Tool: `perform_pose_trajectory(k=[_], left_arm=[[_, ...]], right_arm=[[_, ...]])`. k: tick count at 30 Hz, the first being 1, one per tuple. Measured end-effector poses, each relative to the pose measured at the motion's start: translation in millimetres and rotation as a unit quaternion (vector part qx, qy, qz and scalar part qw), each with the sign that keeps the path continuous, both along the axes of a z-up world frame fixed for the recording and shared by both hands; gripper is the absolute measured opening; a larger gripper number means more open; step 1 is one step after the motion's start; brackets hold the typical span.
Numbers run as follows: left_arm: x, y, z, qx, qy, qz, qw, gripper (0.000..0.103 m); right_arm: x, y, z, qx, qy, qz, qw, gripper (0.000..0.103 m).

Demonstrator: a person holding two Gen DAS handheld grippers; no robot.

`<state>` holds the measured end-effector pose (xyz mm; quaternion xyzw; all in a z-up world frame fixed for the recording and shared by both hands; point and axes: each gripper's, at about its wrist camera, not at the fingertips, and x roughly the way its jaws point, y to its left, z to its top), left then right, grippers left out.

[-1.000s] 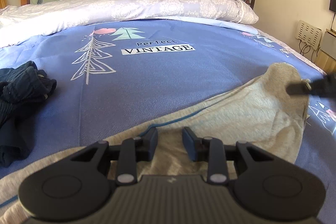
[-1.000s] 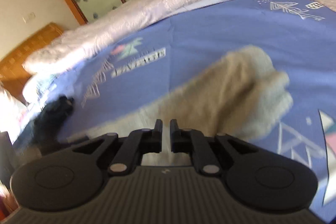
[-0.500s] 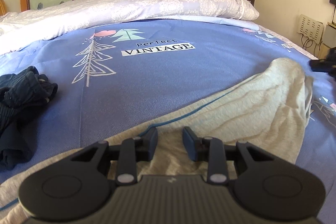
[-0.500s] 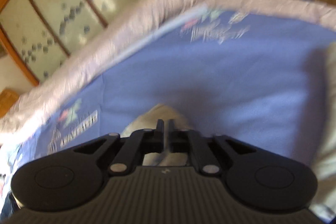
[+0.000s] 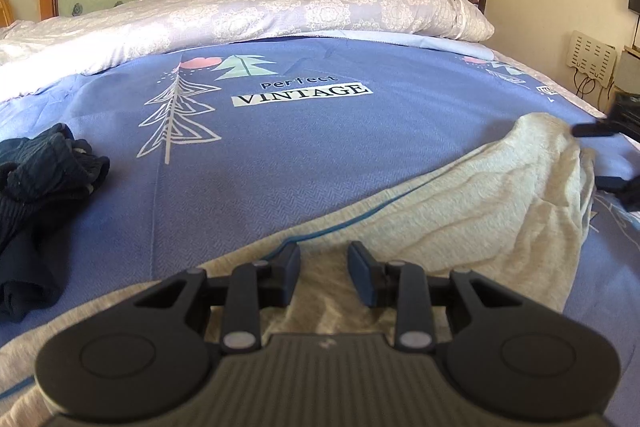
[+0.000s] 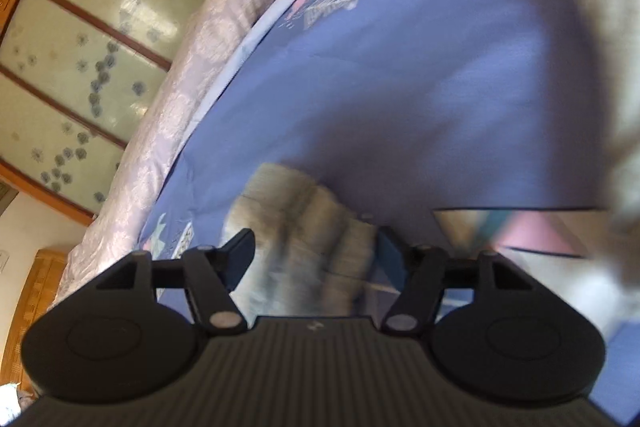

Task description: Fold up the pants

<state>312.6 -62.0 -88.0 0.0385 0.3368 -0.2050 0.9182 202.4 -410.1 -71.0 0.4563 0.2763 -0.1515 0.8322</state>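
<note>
Light grey pants (image 5: 460, 211) with a thin blue side stripe lie across the blue printed bedspread (image 5: 320, 147), running from lower left to a bunched end at the right. My left gripper (image 5: 323, 261) is open, low over the pants' middle, jaws apart with cloth between and below them. My right gripper (image 6: 316, 255) is open wide, tilted, with the blurred grey cloth (image 6: 296, 227) between its fingers. Its open fingers (image 5: 592, 129) also show at the right edge of the left wrist view, beside the bunched end.
A crumpled dark navy garment (image 5: 36, 199) lies at the left on the bedspread. A pale patterned quilt (image 5: 280, 11) is rolled along the far side. Wardrobe doors, a dark door and a wall stand behind; the bed's right edge is close.
My right gripper was shut and has opened wide, letting go of the pants' end and tilting. The bunched end has dropped onto the bed. My left gripper has stayed open in place.
</note>
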Motion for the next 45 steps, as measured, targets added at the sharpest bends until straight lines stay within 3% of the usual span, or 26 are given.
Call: perform_pose_trajectory(k=[1, 2, 3, 6, 8, 10, 13, 15, 17, 19, 20, 22, 25, 29, 31, 34, 37, 39, 41, 45], left_arm=[[0, 0, 0, -0.001, 0.0, 0.0, 1.0, 0.029], [0, 1, 0, -0.003, 0.001, 0.0, 1.0, 0.029], [1, 1, 0, -0.004, 0.001, 0.0, 1.0, 0.029], [4, 2, 2, -0.004, 0.01, -0.004, 0.9999, 0.029], [10, 5, 15, 0.001, 0.044, -0.01, 0.999, 0.035], [11, 25, 38, -0.046, 0.068, 0.011, 0.9966, 0.04], [2, 75, 77, -0.15, 0.072, 0.05, 0.9848, 0.049], [-6, 102, 88, -0.198, 0.094, 0.06, 0.9738, 0.053], [-13, 122, 84, -0.233, 0.129, 0.065, 0.9618, 0.069], [-17, 134, 71, -0.246, 0.166, 0.078, 0.9518, 0.077], [-19, 140, 64, -0.243, 0.178, 0.093, 0.9492, 0.076], [-21, 148, 49, -0.226, 0.193, 0.121, 0.947, 0.075], [-20, 167, 31, -0.26, 0.224, 0.137, 0.929, 0.073], [-34, 193, 27, -0.322, 0.202, 0.156, 0.9117, 0.073], [-42, 200, 31, -0.323, 0.191, 0.161, 0.9128, 0.073], [-47, 209, 37, -0.306, 0.179, 0.164, 0.9205, 0.073], [-47, 220, 42, -0.298, 0.188, 0.174, 0.9194, 0.073], [-54, 225, 49, -0.297, 0.179, 0.172, 0.9221, 0.073], [-61, 231, 56, -0.292, 0.164, 0.166, 0.9273, 0.073], [-72, 257, 72, -0.265, 0.129, 0.189, 0.9368, 0.073]], right_arm=[[7, 4, 0, -0.016, 0.007, 0.006, 1.0, 0.07], [13, 10, 2, -0.041, 0.021, 0.014, 0.999, 0.047], [20, 15, 1, -0.064, 0.04, 0.023, 0.997, 0.037], [18, 32, 12, -0.104, 0.037, 0.033, 0.993, 0.033], [11, 52, 31, -0.15, 0.012, 0.054, 0.987, 0.033], [7, 82, 55, -0.21, -0.021, 0.101, 0.972, 0.033], [-1, 144, 84, -0.301, -0.078, 0.195, 0.93, 0.033], [-4, 193, 90, -0.344, -0.106, 0.261, 0.896, 0.033], [-5, 242, 85, -0.38, -0.123, 0.32, 0.859, 0.034], [-9, 288, 71, -0.417, -0.127, 0.371, 0.82, 0.034], [-9, 306, 62, -0.432, -0.123, 0.392, 0.803, 0.034], [-7, 326, 46, -0.443, -0.106, 0.41, 0.79, 0.034], [-7, 332, 30, -0.433, -0.088, 0.429, 0.788, 0.035], [-9, 336, 26, -0.418, -0.079, 0.445, 0.788, 0.036], [-8, 340, 23, -0.418, -0.069, 0.464, 0.778, 0.038], [-5, 357, 11, -0.381, -0.033, 0.52, 0.764, 0.058], [-13, 355, 21, -0.371, -0.038, 0.526, 0.764, 0.061], [-23, 346, 39, -0.354, -0.064, 0.522, 0.773, 0.061], [-36, 327, 57, -0.321, -0.091, 0.503, 0.798, 0.061], [-51, 268, 73, -0.226, -0.102, 0.417, 0.874, 0.061]])
